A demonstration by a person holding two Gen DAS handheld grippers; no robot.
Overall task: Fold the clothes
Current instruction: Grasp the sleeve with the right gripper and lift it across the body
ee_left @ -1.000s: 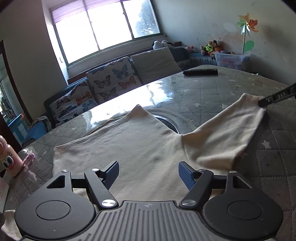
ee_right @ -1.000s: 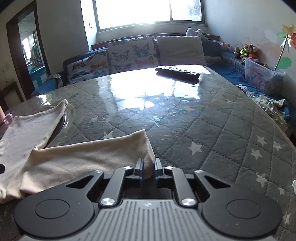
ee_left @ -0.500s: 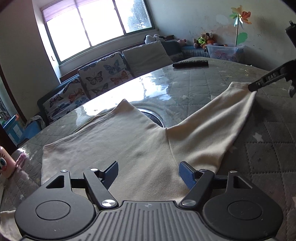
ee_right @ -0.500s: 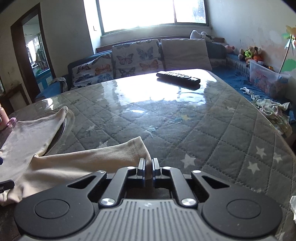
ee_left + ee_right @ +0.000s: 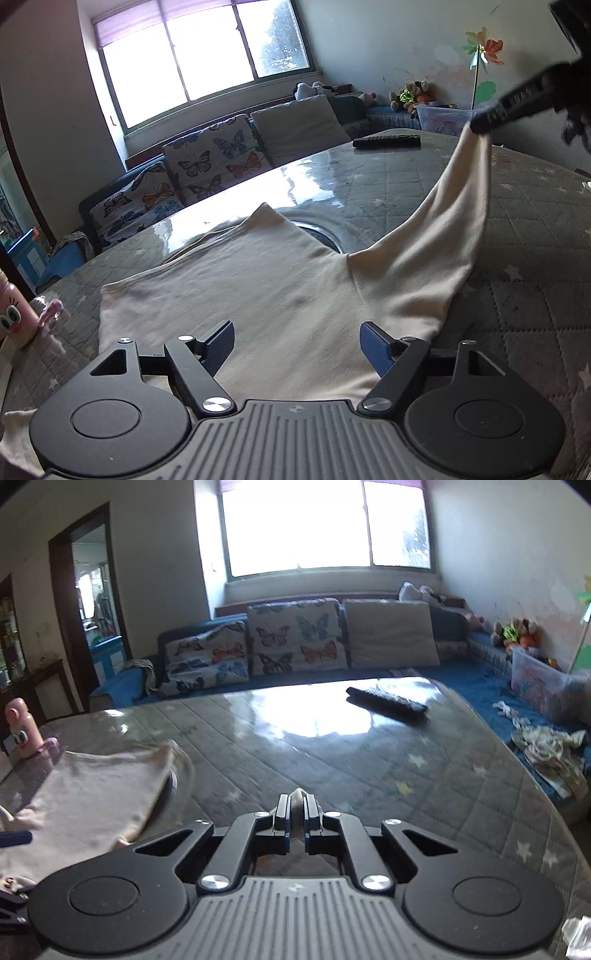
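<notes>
Right gripper (image 5: 294, 814): fingers clenched on the cuff end of the sleeve (image 5: 436, 236), a small tuft of cream cloth poking up between the pads. The pinch sits at the very tip, probably so the whole sleeve follows when the cuff is carried. In the left wrist view that gripper comes in from the upper right with the cuff raised off the table (image 5: 535, 229), so the sleeve hangs in a slope from the cuff down to the shoulder seam. The lift likely clears it from the quilted cover so it can swing over the body of the garment without dragging.

Left gripper (image 5: 297, 341): fingers released, spread wide with nothing between them, hovering low over the near part of the shirt (image 5: 240, 295). It seems parked there either to pin the body down while the sleeve travels or to take a hold next; the frames do not settle which.

The cream shirt lies mostly flat on the table, body spread out, one pointed corner reaching the round recess (image 5: 325, 236) in the middle of the table. Only the right-hand sleeve is off the surface. Judged from this, a sleeve fold is under way; no other fold shows on the visible part.

Relative to the shirt: a remote (image 5: 386, 141) lies far beyond it at the table's far edge, well apart. A pink bottle (image 5: 14, 317) stands off the shirt's left side. Neither is in the sleeve's likely path.
</notes>
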